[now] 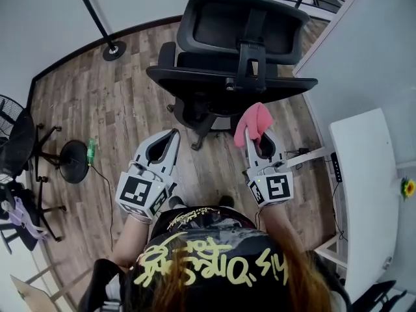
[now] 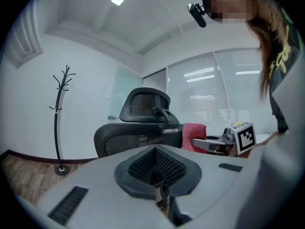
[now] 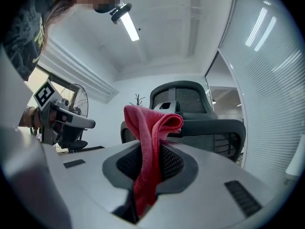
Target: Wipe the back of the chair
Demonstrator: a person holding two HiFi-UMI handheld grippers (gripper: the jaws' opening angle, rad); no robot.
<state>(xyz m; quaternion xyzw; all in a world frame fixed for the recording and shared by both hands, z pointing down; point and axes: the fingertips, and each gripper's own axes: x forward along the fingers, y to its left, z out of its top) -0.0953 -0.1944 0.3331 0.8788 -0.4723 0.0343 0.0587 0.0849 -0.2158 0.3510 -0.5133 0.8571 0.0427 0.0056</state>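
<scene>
A black office chair with a curved mesh back and headrest stands on a wood-plank floor, its back turned toward the person and near both grippers. The grey left gripper has its jaws pressed together with nothing between them. The right gripper is clamped on a folded pink terry cloth, which stands up from its jaws.

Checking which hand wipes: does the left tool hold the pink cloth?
No, the pink cloth is clamped in the right tool; the left tool is empty.
</scene>
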